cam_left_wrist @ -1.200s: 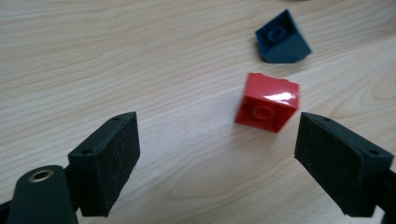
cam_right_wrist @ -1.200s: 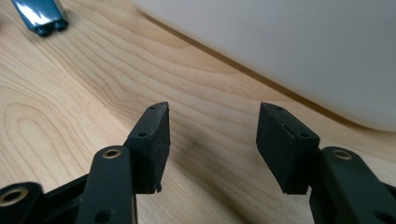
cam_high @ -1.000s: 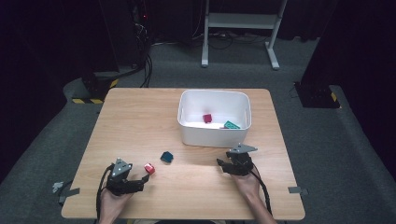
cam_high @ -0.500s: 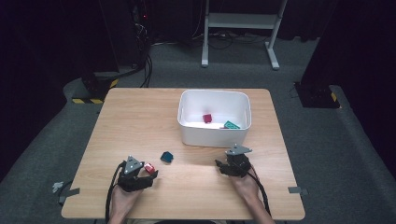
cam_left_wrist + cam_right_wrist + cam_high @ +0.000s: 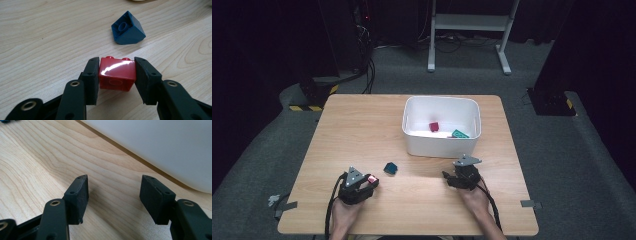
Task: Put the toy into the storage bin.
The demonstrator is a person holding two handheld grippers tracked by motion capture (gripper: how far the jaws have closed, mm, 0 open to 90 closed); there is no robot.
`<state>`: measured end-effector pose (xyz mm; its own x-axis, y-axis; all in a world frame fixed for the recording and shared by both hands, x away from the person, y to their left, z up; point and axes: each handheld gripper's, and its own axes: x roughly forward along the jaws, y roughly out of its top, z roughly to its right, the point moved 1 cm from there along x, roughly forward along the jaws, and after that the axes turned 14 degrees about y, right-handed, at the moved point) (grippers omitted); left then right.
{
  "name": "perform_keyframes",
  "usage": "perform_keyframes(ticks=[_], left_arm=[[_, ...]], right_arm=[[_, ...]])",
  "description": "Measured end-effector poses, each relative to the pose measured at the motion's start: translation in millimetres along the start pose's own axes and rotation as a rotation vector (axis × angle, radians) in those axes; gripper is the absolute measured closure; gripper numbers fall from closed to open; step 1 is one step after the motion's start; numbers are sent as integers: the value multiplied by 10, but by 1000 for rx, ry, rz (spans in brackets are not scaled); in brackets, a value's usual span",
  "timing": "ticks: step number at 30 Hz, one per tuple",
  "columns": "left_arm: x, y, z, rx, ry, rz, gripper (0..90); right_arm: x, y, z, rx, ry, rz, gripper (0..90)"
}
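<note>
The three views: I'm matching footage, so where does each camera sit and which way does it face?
High view: above the person's side, looking forward and down on the table; forearms, left gripper, right gripper.
Left gripper view: rides that gripper; jaws clamp the red brick; blue brick beyond.
Right gripper view: own open jaws, white bin.
Shared: both bricks, bin.

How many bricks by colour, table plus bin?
Red: 2, one in the left gripper, one in the bin
Blue: 1, on the table
Teal: 1, in the bin
Total: 4
</note>
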<state>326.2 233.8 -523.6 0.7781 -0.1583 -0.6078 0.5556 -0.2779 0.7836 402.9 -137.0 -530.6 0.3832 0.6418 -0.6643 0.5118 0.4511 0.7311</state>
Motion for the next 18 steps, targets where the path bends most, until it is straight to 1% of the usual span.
perform_keyframes(ticks=[2, 4, 9, 12, 16, 18], left_arm=[[-7, -2, 8, 3, 1, 7, 579], [-13, -1, 11, 4, 1, 2, 584], [-45, 23, -3, -14, -19, -16, 586], [-50, 68, -10, -1, -19, -33, 587], [-94, 152, -30, -16, -26, -23, 587], [-117, 189, -32, -14, -33, -19, 587]], right_arm=[[0, 0, 0, 0, 0, 0, 400], [1, 0, 0, 0, 0, 0, 399], [3, 4, 4, -4, 2, -2, 388], [10, 10, 4, -4, 8, -5, 378], [10, 10, 3, -5, 9, -6, 376], [10, 10, 3, -5, 8, -6, 376]])
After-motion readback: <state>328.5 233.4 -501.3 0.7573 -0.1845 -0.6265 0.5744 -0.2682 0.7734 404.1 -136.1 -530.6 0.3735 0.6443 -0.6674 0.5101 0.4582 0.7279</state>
